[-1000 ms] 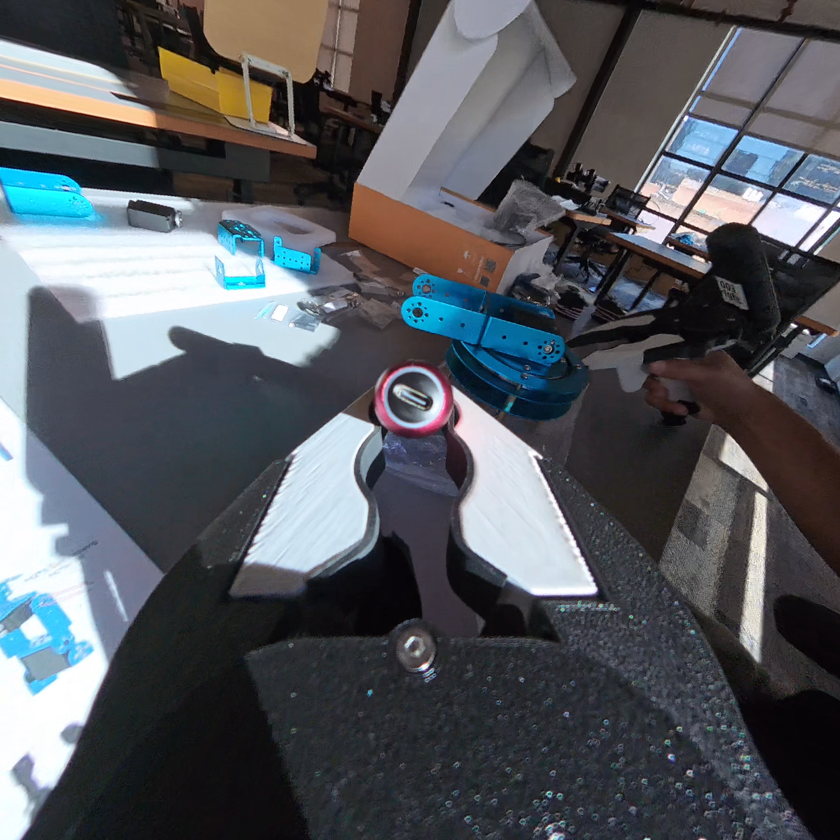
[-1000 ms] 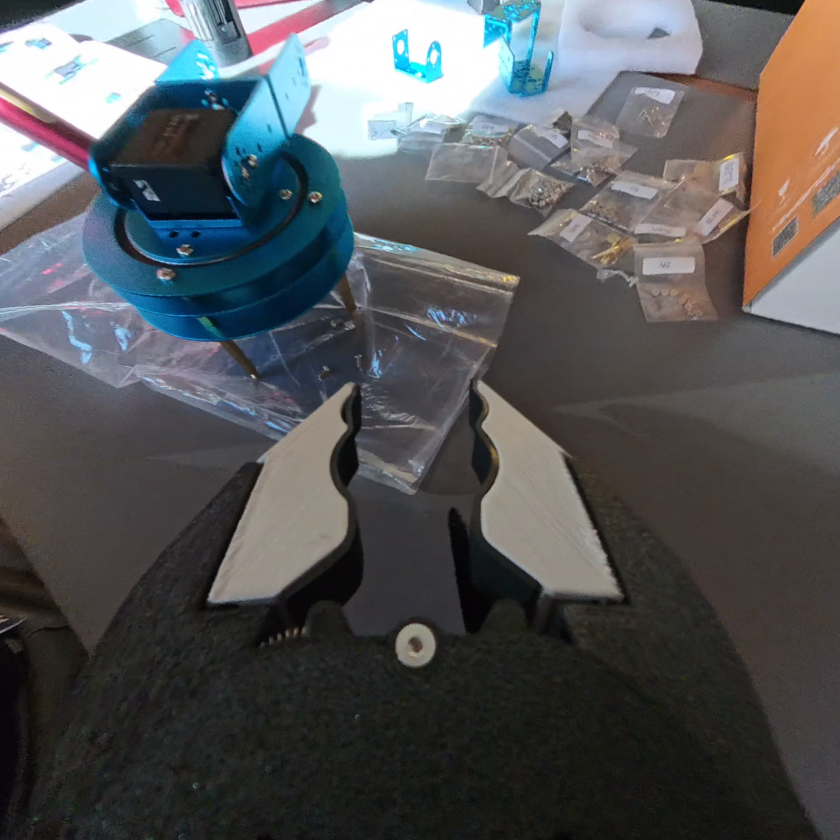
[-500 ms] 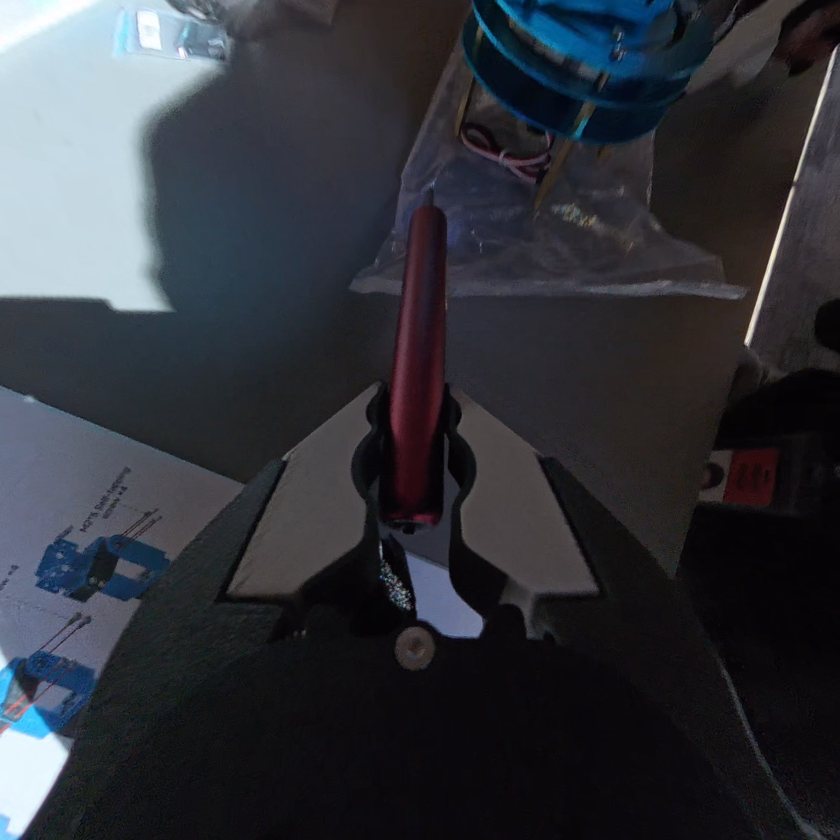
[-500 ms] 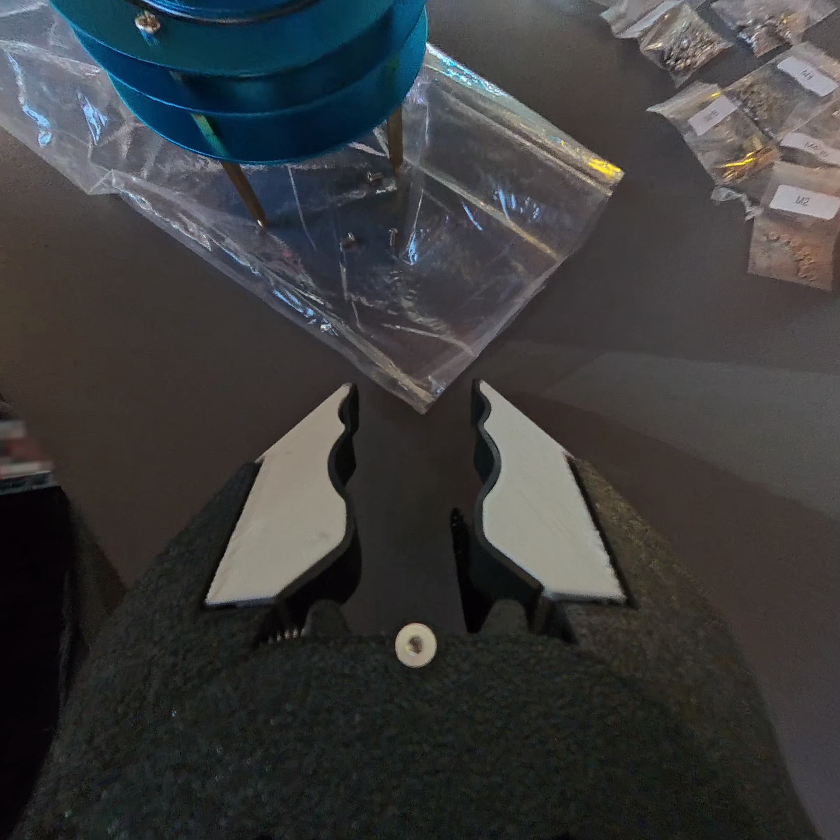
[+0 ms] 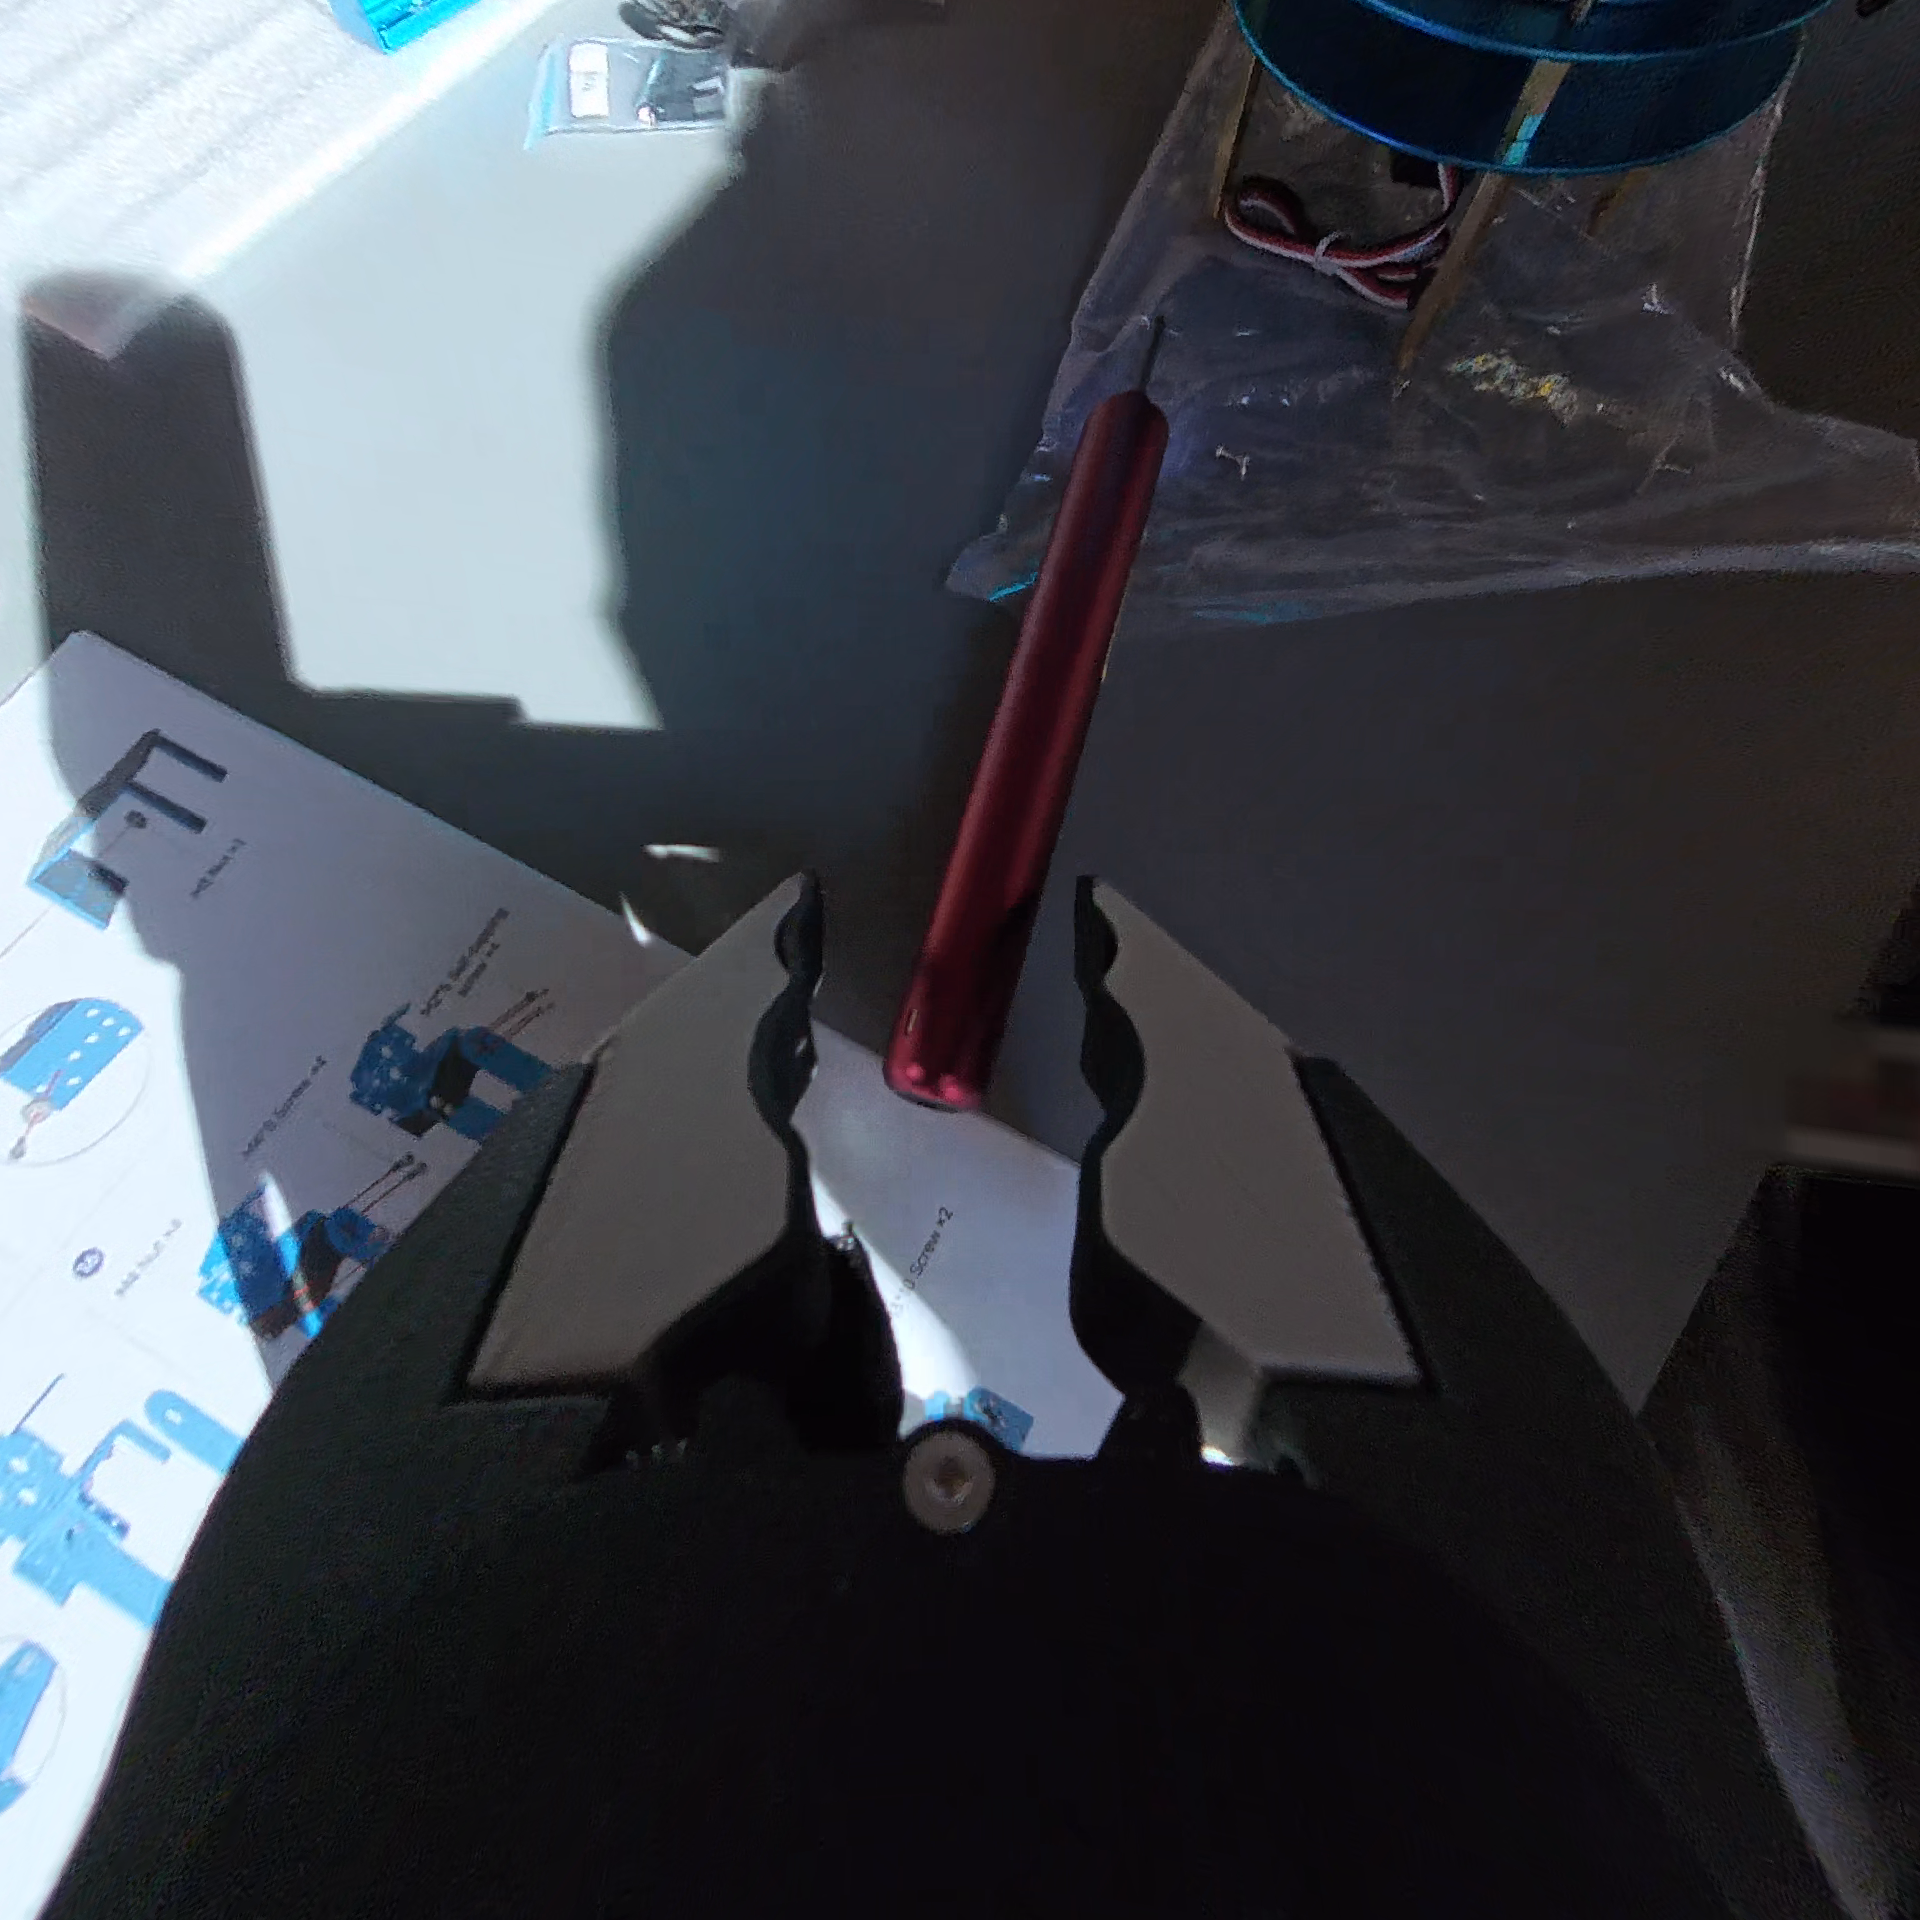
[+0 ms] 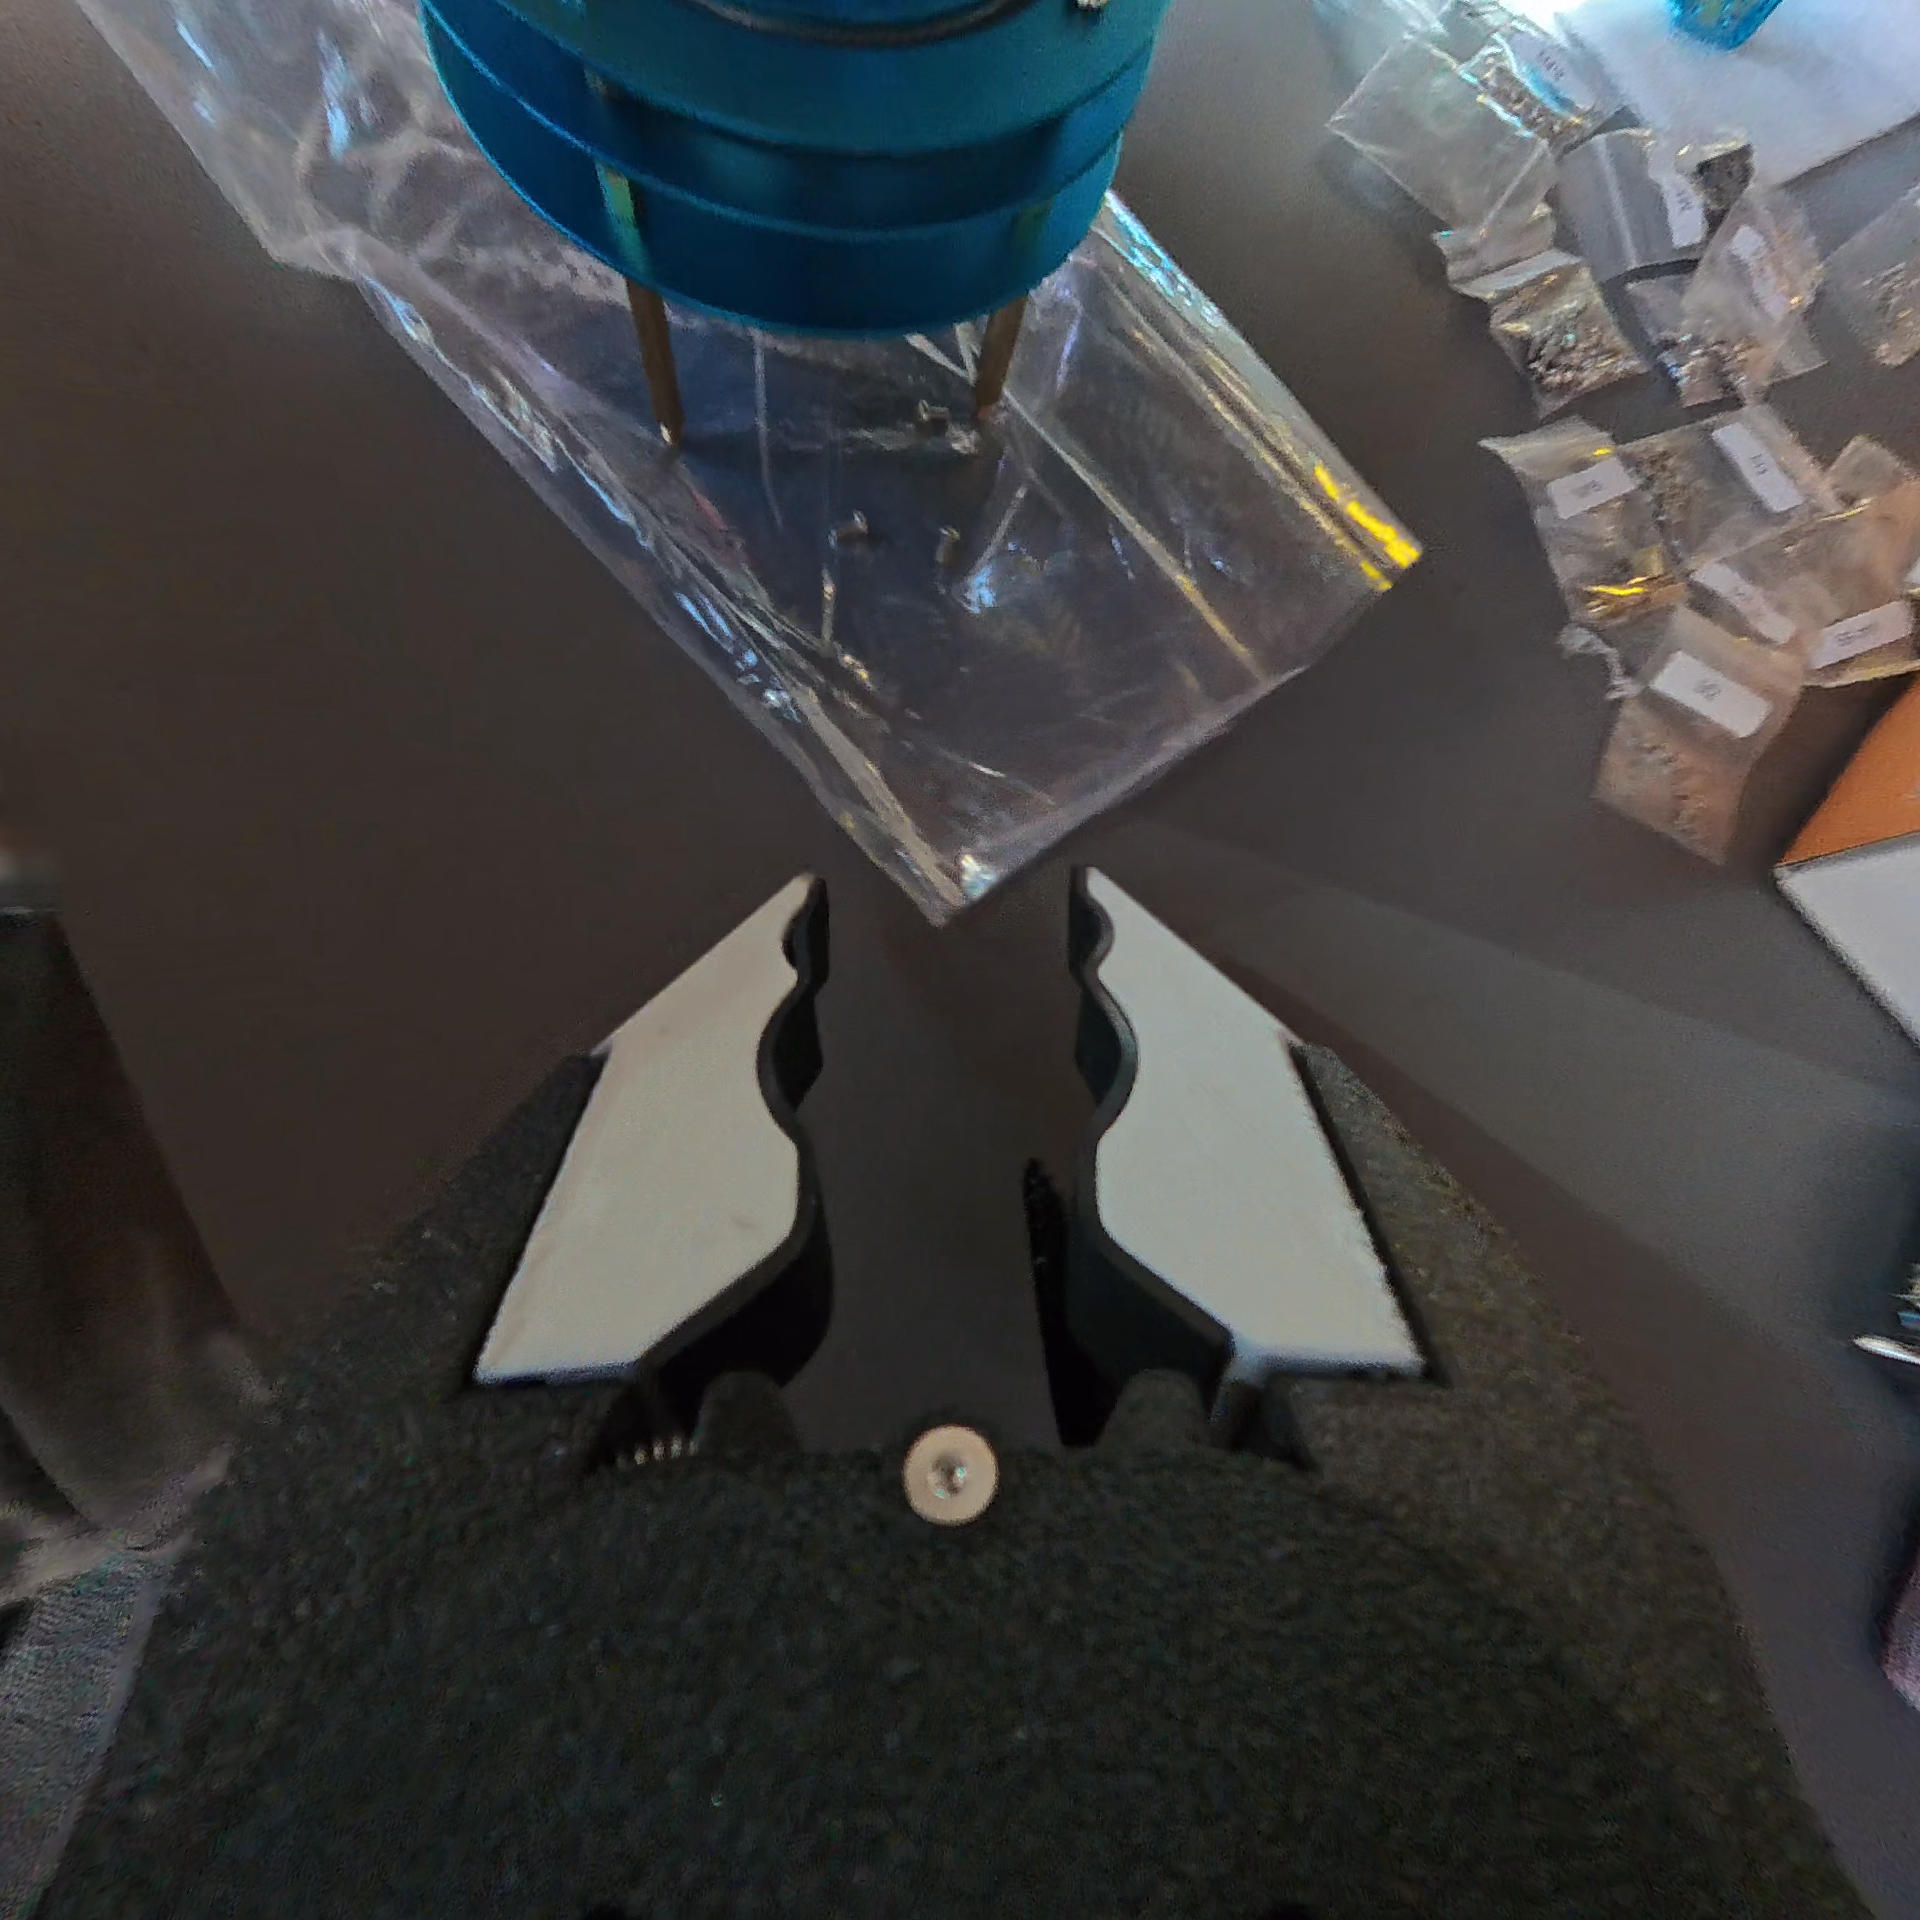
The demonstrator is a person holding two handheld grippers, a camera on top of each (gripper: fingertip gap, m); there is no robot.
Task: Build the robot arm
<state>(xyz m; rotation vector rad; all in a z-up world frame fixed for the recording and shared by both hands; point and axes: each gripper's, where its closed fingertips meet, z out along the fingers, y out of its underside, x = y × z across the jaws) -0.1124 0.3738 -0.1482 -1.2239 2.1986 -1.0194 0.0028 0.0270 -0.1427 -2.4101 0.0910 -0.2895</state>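
Note:
A red pen-shaped screwdriver (image 5: 1029, 748) lies on the dark table, its rear end on the corner of a printed instruction sheet (image 5: 260, 1039) and its thin bit pointing at a clear plastic bag (image 5: 1455, 488). My left gripper (image 5: 943, 904) is open just above and around the screwdriver's rear end, not touching it. A blue round metal assembly (image 6: 790, 156) on brass standoffs stands on the clear bag (image 6: 987, 644), with several small screws lying on it. My right gripper (image 6: 945, 899) is open and empty, hovering over the bag's near corner.
Several small bags of hardware (image 6: 1662, 468) lie at the right, beside an orange and white box (image 6: 1860, 862). The blue assembly (image 5: 1507, 83) with red, white and black wires beneath it shows at the top of the left wrist view. More small bags (image 5: 623, 83) lie at its far left. My right fingertips sit around 35 cm from my left ones. About 15 cm separates my left fingertips from the blue assembly (image 5: 1507, 83).
My left gripper tipped down with the red screwdriver, then opened and let it go on the table. My right gripper tilted down toward the bag and stayed open.

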